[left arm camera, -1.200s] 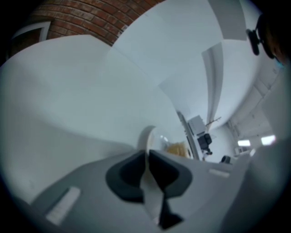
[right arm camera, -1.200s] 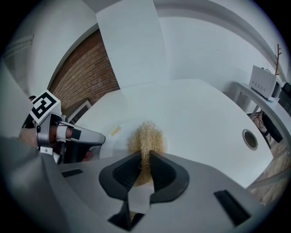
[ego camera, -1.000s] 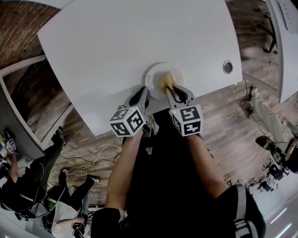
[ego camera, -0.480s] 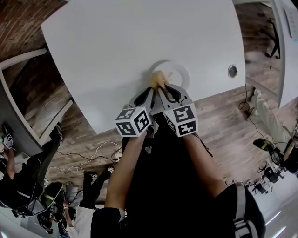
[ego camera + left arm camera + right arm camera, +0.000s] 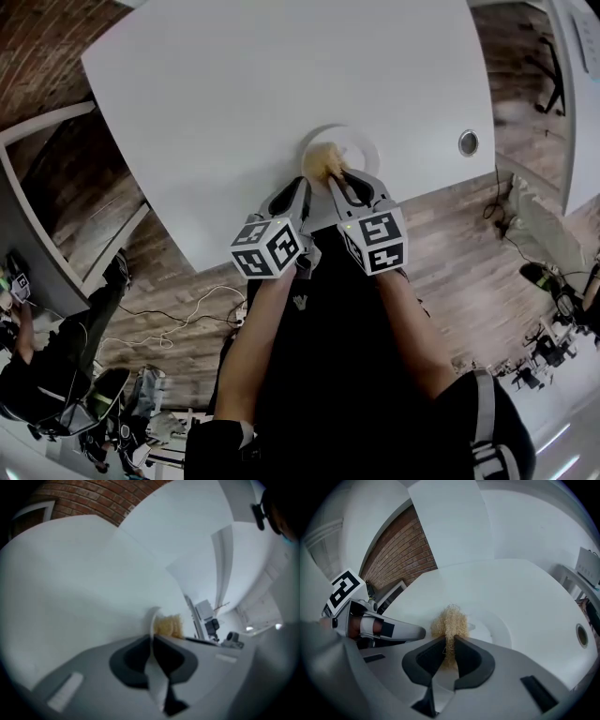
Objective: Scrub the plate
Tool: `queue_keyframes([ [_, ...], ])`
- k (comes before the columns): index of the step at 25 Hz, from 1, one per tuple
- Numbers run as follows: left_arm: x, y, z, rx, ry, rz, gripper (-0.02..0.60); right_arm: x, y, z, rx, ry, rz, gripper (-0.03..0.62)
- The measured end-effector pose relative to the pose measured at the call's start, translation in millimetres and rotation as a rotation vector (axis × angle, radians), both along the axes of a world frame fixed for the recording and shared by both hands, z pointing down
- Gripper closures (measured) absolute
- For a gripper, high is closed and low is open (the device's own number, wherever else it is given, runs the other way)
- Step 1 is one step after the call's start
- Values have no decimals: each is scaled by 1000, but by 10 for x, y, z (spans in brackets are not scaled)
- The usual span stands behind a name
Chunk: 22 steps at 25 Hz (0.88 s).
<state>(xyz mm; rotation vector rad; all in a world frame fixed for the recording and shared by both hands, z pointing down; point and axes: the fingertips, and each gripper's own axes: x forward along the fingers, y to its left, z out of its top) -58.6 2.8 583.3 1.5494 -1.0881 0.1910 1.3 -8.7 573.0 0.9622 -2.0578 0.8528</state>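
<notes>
On a white table point(image 5: 234, 94), the left gripper point(image 5: 303, 181) pinches the white plate's point(image 5: 363, 148) near rim. The right gripper point(image 5: 336, 175), just beside it, pinches a tan scrubber point(image 5: 322, 157) resting on the plate's left side.

Fig. Person, head view: black short-slv top point(image 5: 323, 375) w/ small white chest emblem point(image 5: 300, 303); pale stripes on right sleeve point(image 5: 483, 422). Left grey plastic two-jaw gripper point(image 5: 302, 184) & right grey plastic two-jaw gripper point(image 5: 336, 176): black jaw pads. Left black-and-white marker cube point(image 5: 267, 246), right black-and-white marker cube point(image 5: 375, 241).
</notes>
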Motion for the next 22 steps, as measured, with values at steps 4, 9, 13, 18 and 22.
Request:
queue_keyframes([
  [4, -5, 0, -2, 1, -11, -5, 557, 222, -5, 14, 1, 23, 39, 549],
  [9, -6, 0, -2, 0, -13, -5, 555, 522, -73, -15, 20, 57, 82, 549],
  [13, -16, -1, -3, 0, -17, -4, 555, 668, -150, -57, 41, 81, 108, 549],
  [18, 1, -14, -8, -2, -23, -1, 557, 793, -246, -79, 56, 97, 132, 549],
  [22, 12, -19, -3, -3, -27, 2, 558, 783, -292, -61, 54, 108, 130, 549],
])
